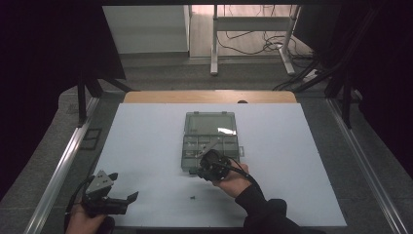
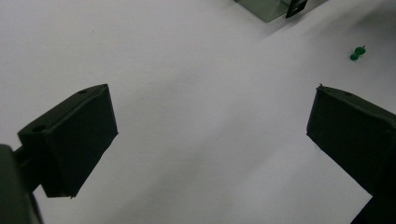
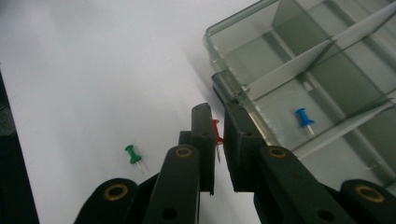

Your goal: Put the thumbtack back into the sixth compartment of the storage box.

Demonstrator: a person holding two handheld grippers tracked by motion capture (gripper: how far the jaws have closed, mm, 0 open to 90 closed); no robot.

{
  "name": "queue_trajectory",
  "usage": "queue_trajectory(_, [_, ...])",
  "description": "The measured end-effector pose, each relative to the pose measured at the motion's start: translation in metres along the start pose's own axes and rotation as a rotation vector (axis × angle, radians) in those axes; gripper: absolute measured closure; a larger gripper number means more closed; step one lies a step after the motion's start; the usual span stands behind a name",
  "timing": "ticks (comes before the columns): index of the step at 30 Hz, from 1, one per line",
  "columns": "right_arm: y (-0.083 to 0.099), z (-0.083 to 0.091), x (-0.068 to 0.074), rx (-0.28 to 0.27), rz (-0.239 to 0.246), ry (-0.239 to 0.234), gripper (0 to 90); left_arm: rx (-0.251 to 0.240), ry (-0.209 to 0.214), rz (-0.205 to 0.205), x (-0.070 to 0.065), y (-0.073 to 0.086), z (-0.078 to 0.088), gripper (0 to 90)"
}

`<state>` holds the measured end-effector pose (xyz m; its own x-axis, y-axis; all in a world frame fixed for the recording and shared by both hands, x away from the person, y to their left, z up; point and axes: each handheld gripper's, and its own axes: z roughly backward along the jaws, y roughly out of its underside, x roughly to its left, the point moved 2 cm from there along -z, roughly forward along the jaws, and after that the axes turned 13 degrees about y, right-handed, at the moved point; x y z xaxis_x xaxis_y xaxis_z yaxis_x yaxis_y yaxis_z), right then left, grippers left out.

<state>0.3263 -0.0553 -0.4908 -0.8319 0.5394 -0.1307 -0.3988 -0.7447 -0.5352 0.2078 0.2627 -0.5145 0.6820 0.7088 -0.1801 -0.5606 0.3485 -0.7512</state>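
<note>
A clear compartment box (image 1: 187, 155) lies open on the white sheet, its lid (image 1: 211, 123) folded back. My right gripper (image 1: 197, 171) is at the box's near left corner. In the right gripper view this gripper (image 3: 217, 116) is shut on a red pushpin (image 3: 215, 128), just outside the box's rim (image 3: 236, 21). A blue pushpin (image 3: 303, 117) lies in a near compartment. A green pushpin (image 3: 133, 155) rests on the sheet (image 1: 193, 198). My left gripper (image 1: 124, 187) stands open at the near left, nothing between its jaws (image 2: 210, 135); the green pushpin (image 2: 357, 52) lies beyond its right jaw.
The white sheet (image 1: 146, 146) covers most of the wooden table (image 1: 209, 96). A metal rail (image 1: 63, 161) runs along the left side and another (image 1: 363, 161) along the right. Cables and desk legs (image 1: 214, 44) stand on the floor behind.
</note>
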Motion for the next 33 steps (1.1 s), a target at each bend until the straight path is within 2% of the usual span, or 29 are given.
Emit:
queue_trajectory(17, [-0.013, -0.002, -0.022, -0.016, -0.039, 0.04, 81.7, -0.001, 0.0, 0.001, 0.0, 0.0, 0.0, 2.0])
queue_trajectory(28, [-0.021, -0.012, -0.04, -0.017, -0.077, 0.072, 81.6, -0.002, 0.002, 0.003, 0.001, 0.0, 0.0, 2.0])
queue_trajectory(33, [-0.023, -0.018, -0.044, -0.007, -0.085, 0.075, 81.4, -0.002, 0.003, 0.002, 0.0, 0.0, 0.0, 2.0])
